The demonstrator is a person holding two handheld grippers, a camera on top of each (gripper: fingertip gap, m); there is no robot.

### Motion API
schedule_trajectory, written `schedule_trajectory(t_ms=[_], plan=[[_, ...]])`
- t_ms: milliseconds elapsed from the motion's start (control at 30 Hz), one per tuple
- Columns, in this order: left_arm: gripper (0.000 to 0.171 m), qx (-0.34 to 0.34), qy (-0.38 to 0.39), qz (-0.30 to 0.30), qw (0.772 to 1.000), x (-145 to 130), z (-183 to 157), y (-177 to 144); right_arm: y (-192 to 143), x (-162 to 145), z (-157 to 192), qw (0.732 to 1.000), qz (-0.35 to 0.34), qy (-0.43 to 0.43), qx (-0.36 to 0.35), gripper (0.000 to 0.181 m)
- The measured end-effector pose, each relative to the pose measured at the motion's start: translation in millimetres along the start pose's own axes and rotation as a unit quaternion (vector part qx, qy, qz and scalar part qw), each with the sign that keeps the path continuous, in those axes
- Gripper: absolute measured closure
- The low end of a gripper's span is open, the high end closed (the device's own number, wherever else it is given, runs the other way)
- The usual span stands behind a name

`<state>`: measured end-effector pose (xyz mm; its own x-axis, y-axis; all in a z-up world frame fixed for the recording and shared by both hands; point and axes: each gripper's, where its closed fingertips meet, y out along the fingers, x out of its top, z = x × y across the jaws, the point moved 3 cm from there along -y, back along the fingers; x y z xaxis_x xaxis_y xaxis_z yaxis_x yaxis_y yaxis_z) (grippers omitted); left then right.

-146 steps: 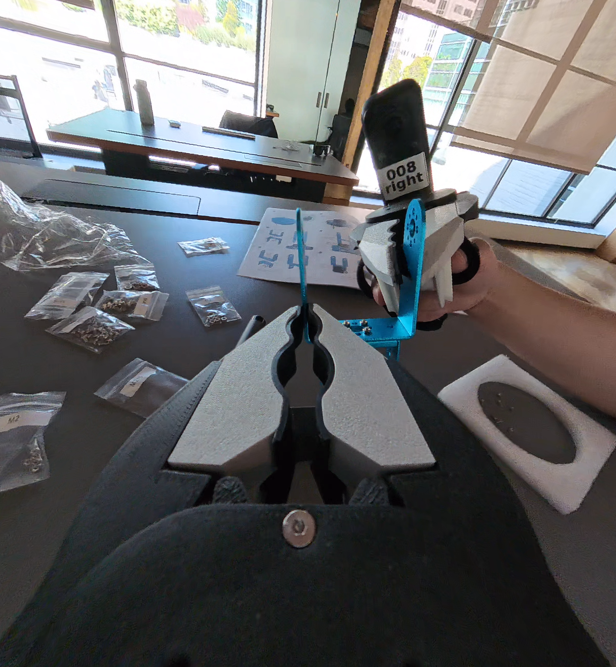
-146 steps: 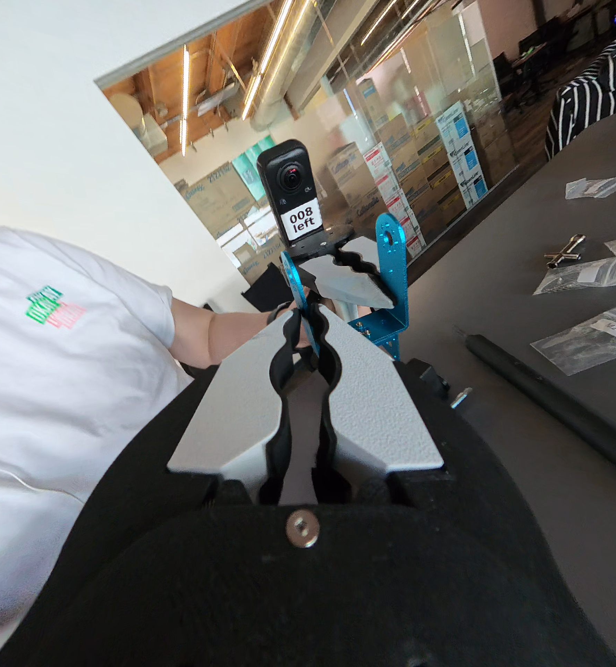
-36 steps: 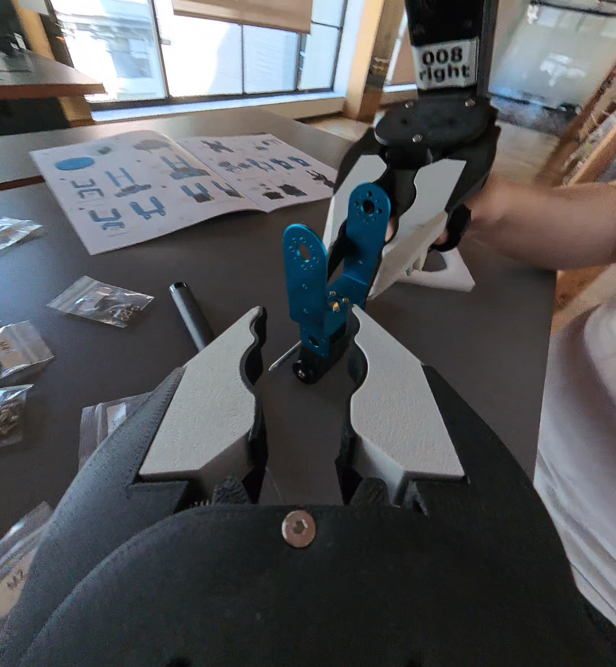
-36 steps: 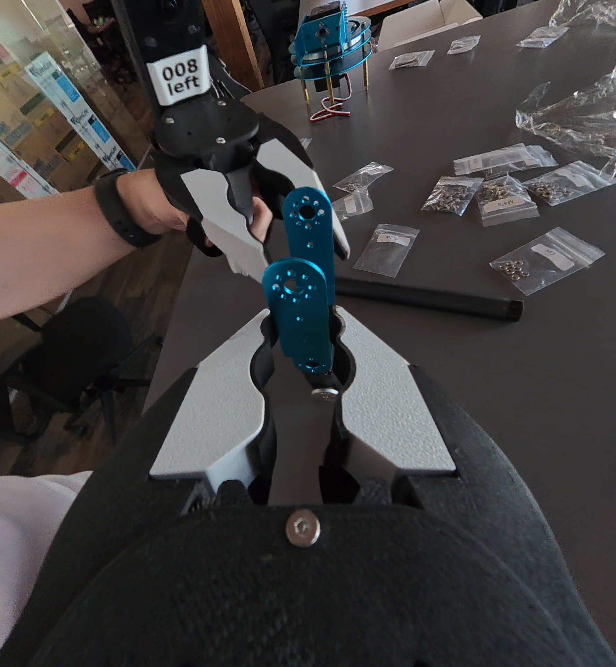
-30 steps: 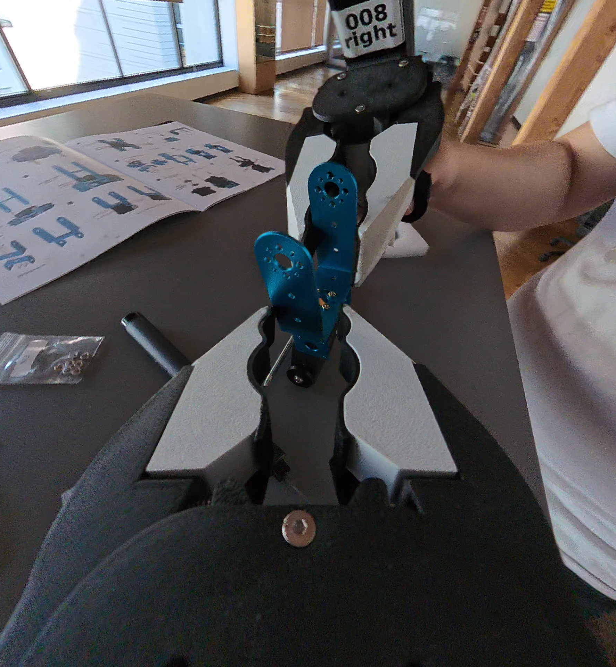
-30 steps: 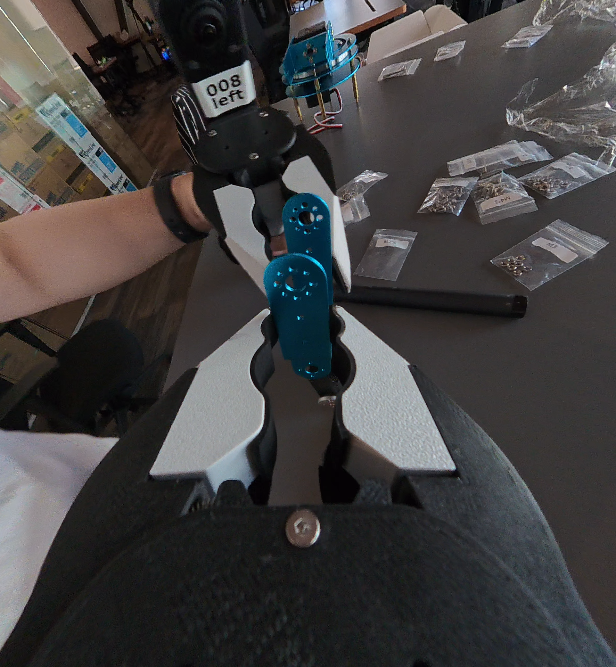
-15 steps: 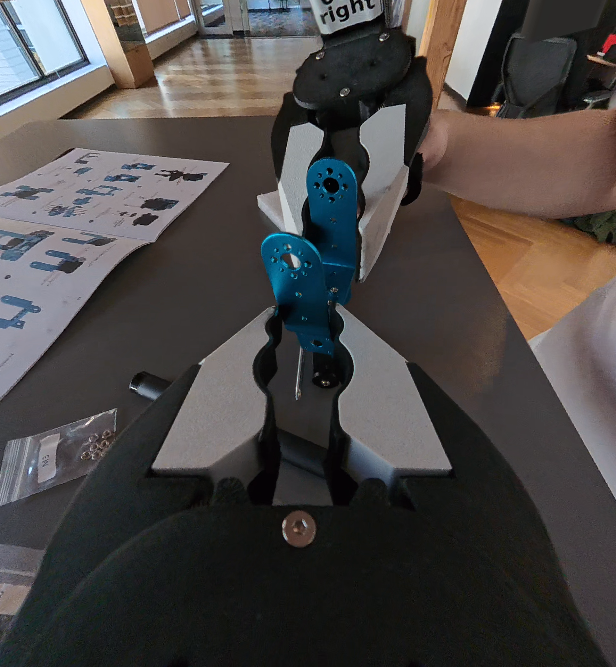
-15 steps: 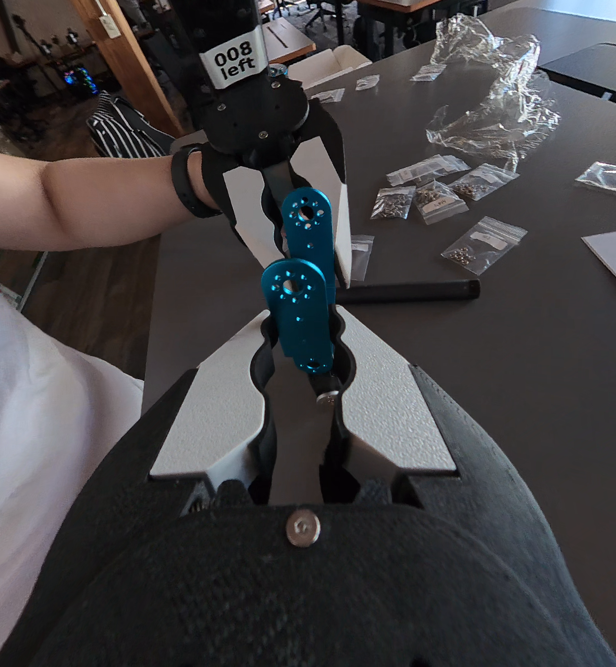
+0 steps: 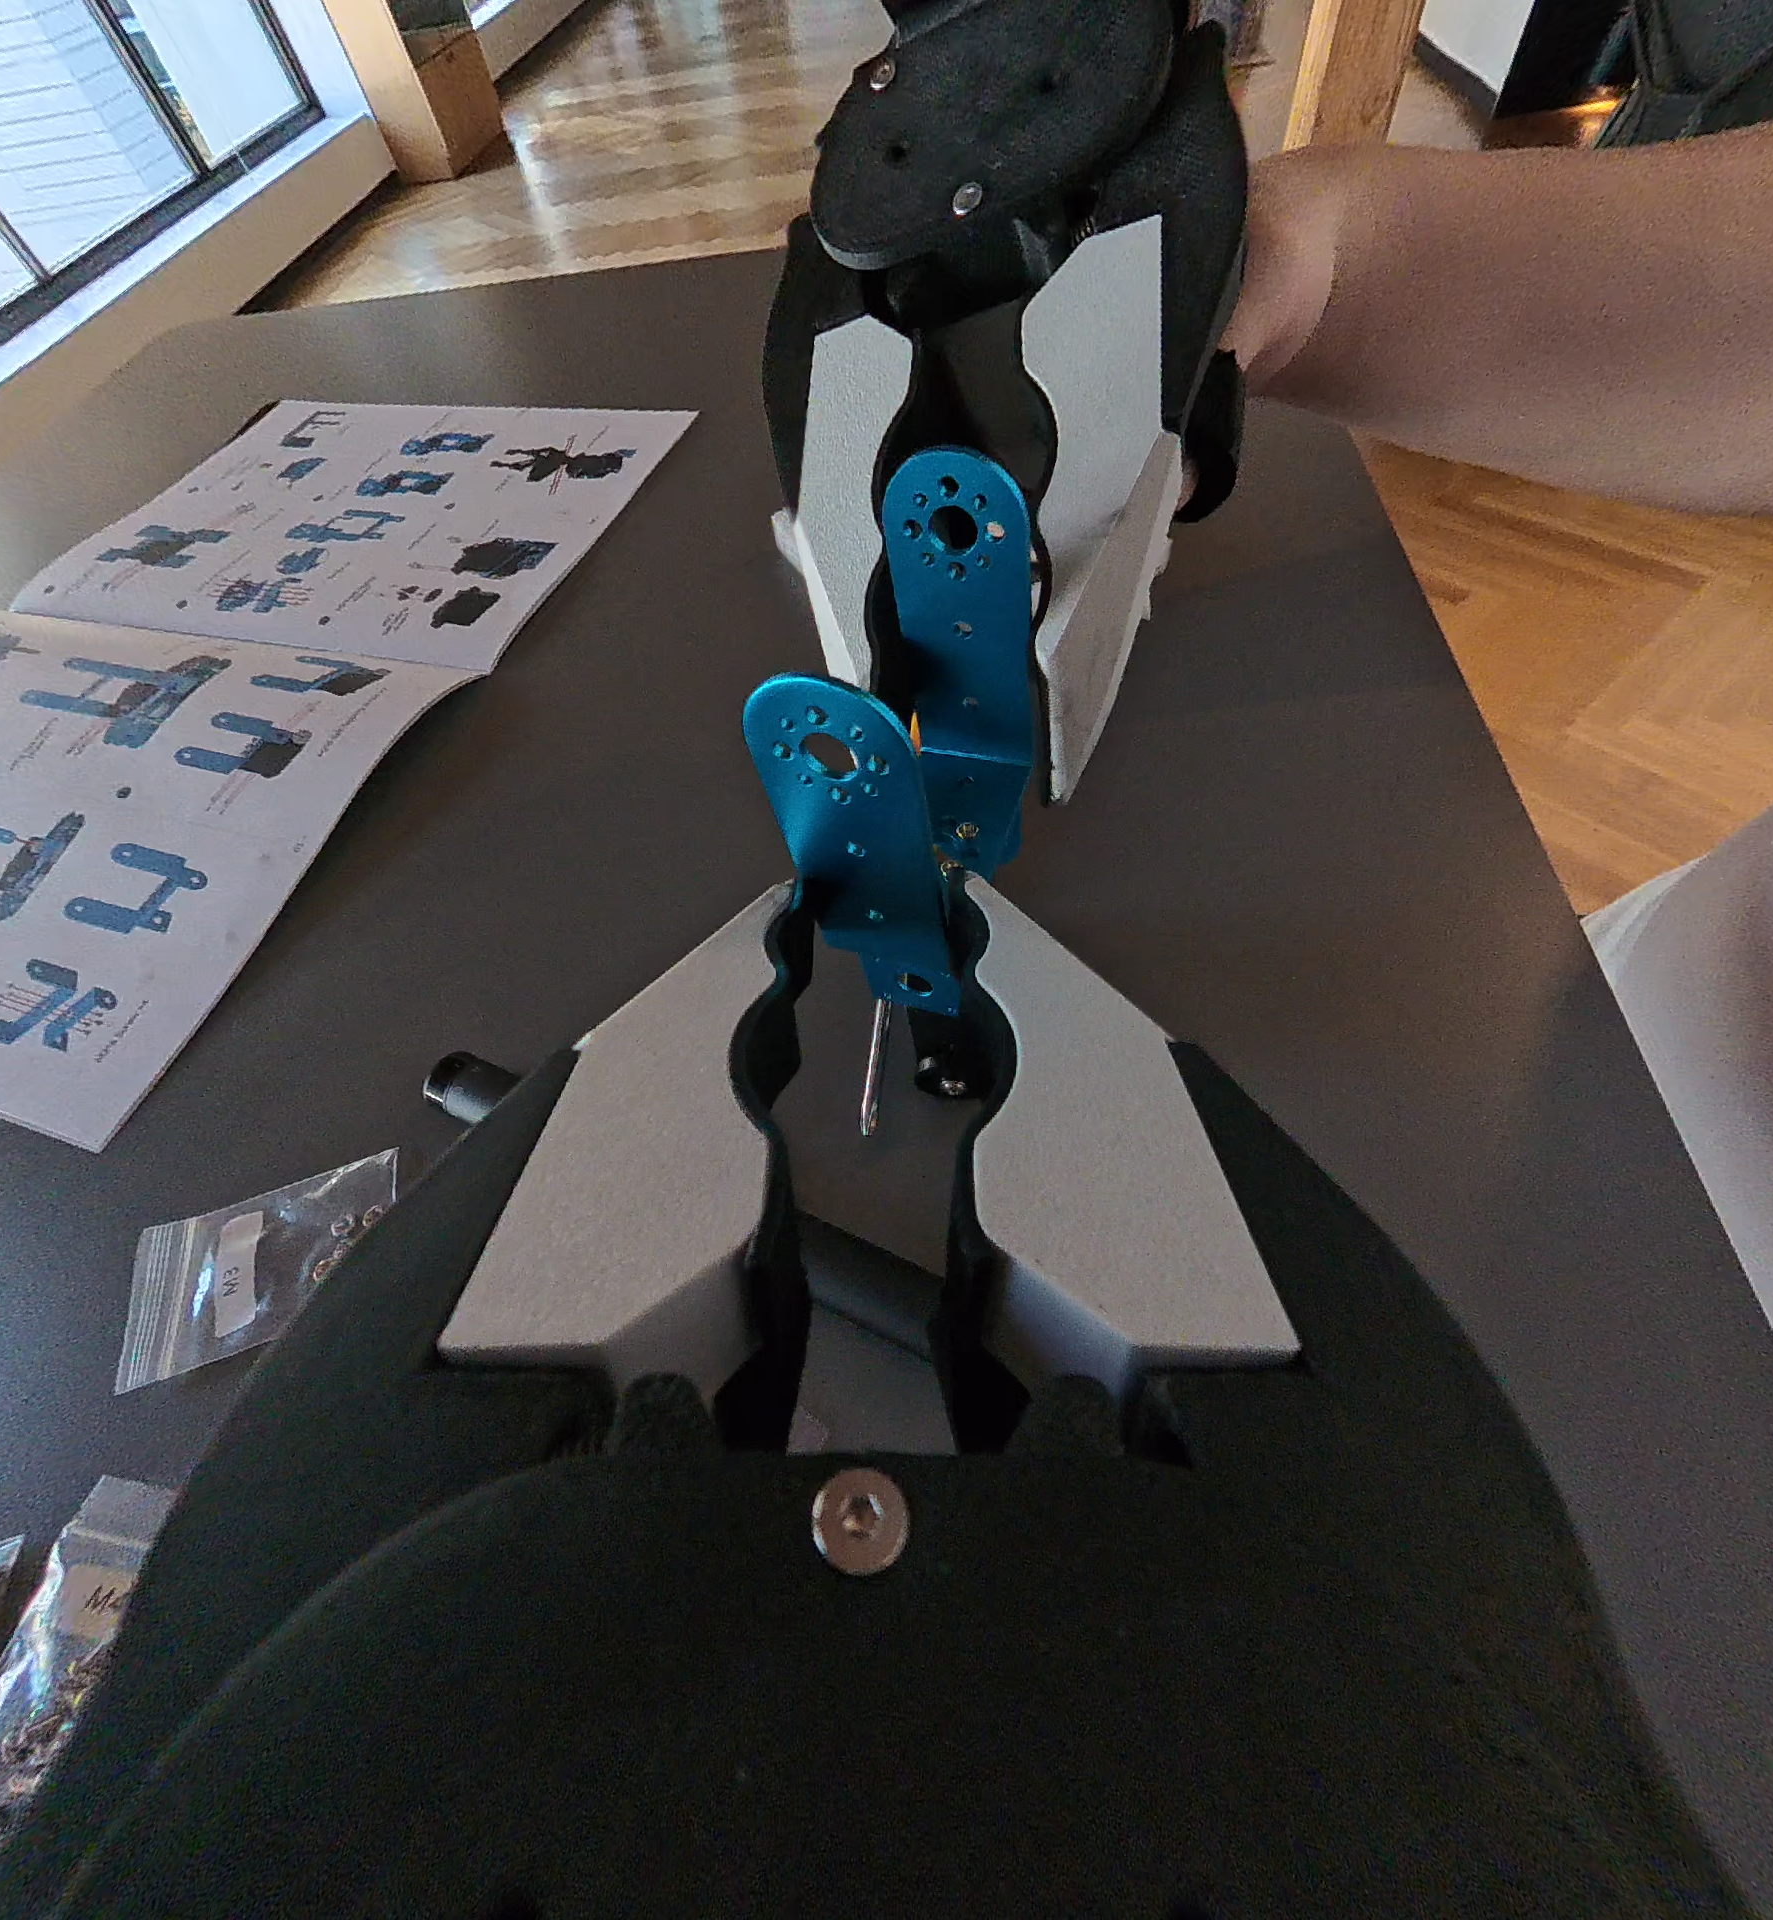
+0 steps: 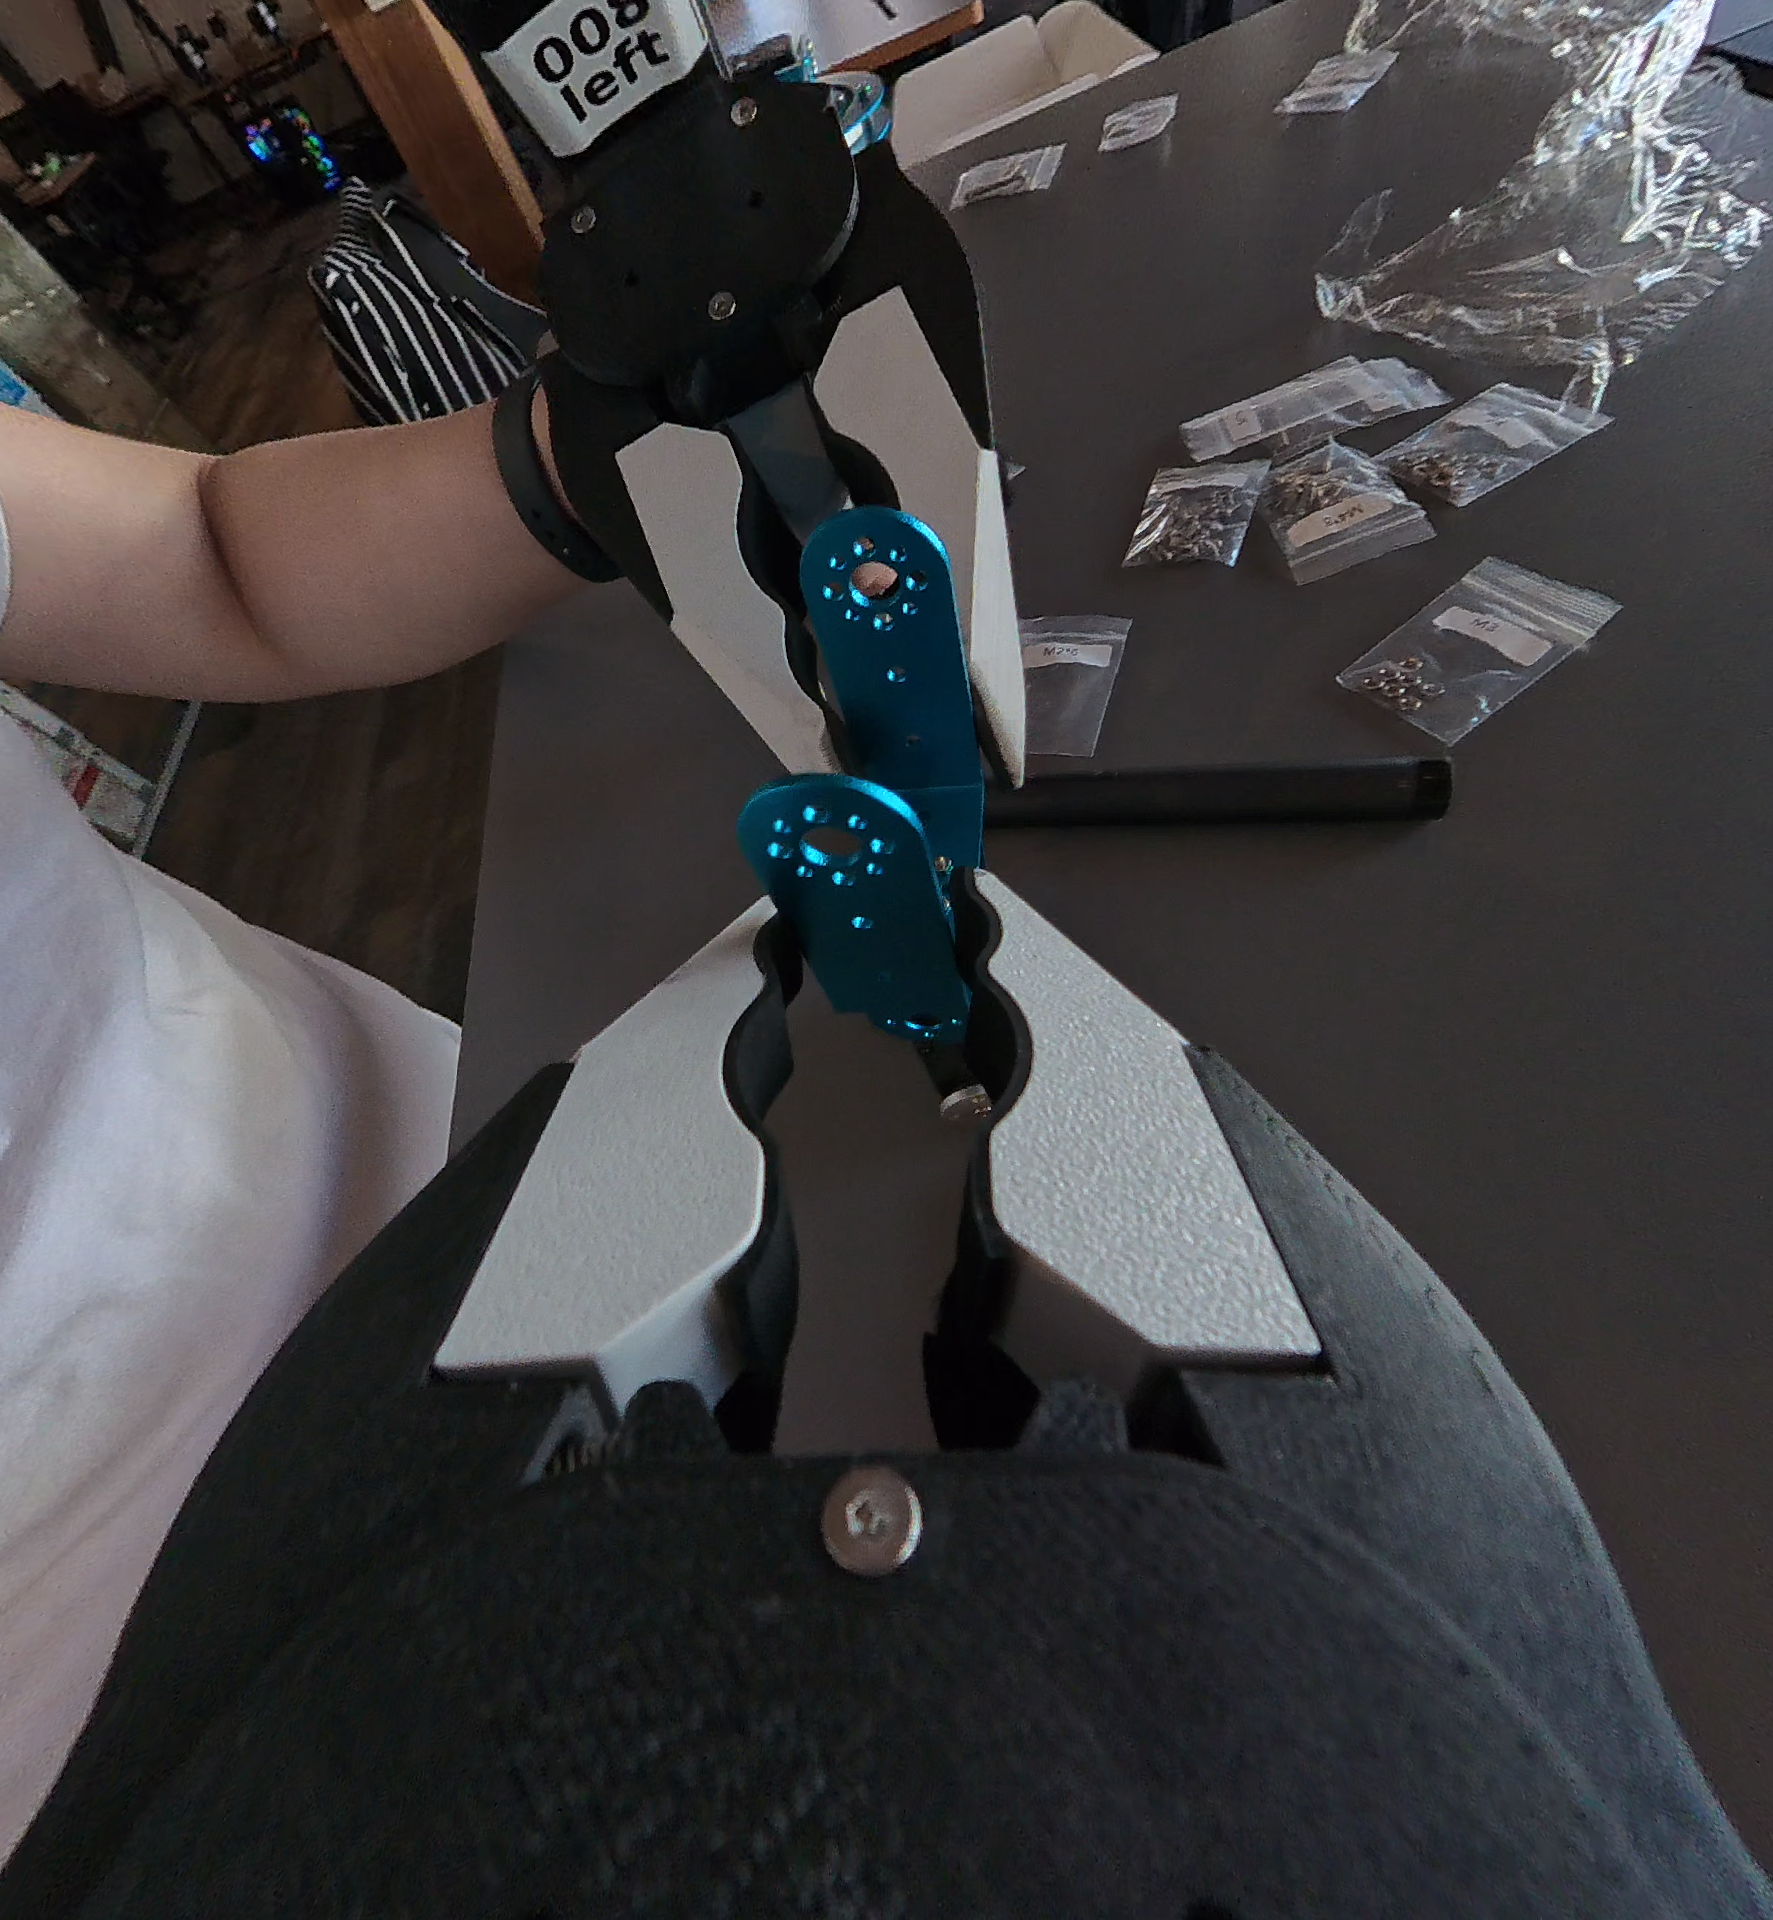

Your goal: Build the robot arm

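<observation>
At left in the left wrist view an open booklet [image 9: 238,675] lies on the table [image 9: 1225,935], and below it a clear bag [image 9: 248,1278] of small fasteners. At centre the left hand-held gripper [image 9: 877,894], nearly closed, pinches one arm of the blue bracket [image 9: 861,831], which is held above the table. The right hand-held gripper [image 10: 871,904] clamps the other arm. More fastener bags [image 10: 1474,644] lie at right.

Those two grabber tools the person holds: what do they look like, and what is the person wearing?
Each gripper, left and right, has a rounded, textured black body with one silver screw and two pale grey wedge fingers lined with wavy black pads. The left one carries a white label. The person wears a white T-shirt and a black wristband.
</observation>
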<state>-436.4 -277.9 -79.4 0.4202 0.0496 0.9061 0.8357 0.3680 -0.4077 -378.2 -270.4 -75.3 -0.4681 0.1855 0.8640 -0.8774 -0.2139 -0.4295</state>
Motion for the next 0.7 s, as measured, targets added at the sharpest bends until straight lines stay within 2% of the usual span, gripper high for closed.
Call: schedule_trajectory(t_ms=[700], plan=[[0.147, 0.07, -0.042, 0.006, 0.997, 0.2, -6.7, -0.9, -1.7, 1.1, -2.9, 0.99, 0.093, -0.042, 0.095, 0.152]])
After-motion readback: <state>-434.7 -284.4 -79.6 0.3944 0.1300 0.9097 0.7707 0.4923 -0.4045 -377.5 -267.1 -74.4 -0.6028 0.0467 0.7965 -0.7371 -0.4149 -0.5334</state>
